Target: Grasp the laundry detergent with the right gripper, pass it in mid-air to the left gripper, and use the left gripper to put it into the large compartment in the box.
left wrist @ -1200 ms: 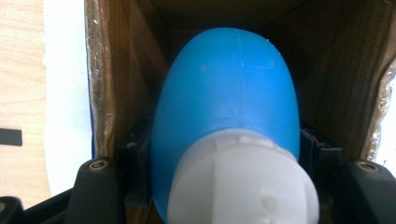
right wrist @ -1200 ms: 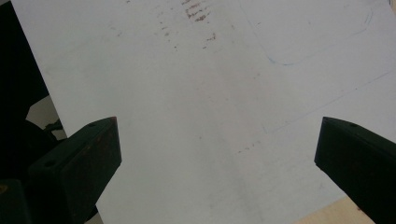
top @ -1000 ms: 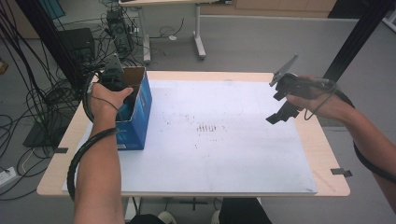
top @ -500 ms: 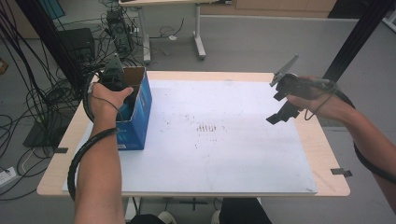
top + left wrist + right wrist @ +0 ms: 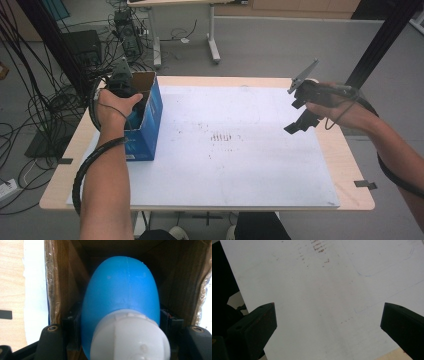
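Note:
A blue cardboard box (image 5: 150,120) with an open top stands at the table's left side. My left gripper (image 5: 131,97) reaches down into it. In the left gripper view a blue bottle (image 5: 120,290) with a white cap (image 5: 130,340) sits between the two black jaws, and my left gripper (image 5: 121,321) is shut on it, within the box's brown inner walls (image 5: 67,277). My right gripper (image 5: 301,102) hovers above the right part of the table, jaws wide open and nothing between them. In the right gripper view my right gripper (image 5: 328,322) looks down on the white sheet (image 5: 324,290).
A white sheet (image 5: 240,165) with faint reddish marks (image 5: 220,137) covers most of the wooden table (image 5: 350,160). Cables and equipment (image 5: 45,100) lie on the floor to the left. Another table's legs (image 5: 212,35) stand behind.

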A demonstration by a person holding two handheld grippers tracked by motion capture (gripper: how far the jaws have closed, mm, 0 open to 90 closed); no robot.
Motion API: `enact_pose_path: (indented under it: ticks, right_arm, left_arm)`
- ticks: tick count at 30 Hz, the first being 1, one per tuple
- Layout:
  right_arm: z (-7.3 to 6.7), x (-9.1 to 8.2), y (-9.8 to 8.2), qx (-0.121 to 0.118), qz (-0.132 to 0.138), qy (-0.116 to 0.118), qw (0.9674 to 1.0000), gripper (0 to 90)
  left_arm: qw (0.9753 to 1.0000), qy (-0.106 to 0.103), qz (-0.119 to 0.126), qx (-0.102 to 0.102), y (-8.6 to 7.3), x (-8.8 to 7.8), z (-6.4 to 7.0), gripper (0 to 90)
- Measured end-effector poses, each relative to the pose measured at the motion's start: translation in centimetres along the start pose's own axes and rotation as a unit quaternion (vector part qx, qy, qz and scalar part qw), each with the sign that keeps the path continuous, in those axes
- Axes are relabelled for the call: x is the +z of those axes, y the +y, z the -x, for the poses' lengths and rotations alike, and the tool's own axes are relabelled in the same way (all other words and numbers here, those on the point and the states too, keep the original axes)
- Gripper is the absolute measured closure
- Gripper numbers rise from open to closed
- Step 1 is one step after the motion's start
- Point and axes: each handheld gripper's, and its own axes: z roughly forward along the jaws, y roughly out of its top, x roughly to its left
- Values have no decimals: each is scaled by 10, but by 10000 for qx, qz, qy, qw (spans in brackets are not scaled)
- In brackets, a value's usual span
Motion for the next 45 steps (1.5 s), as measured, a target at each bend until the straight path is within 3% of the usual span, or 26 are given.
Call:
enact_pose_path:
  ticks: [26, 45]
  right_arm:
    - [0, -4, 2, -38, 75, -23, 10000, 4]
    - [-3, -7, 9, -140, 155, -56, 9998, 4]
  left_arm:
    - [10000, -6, 32, 41, 0, -3, 1, 325]
    - [9998, 120, 154, 102, -4, -33, 2, 288]
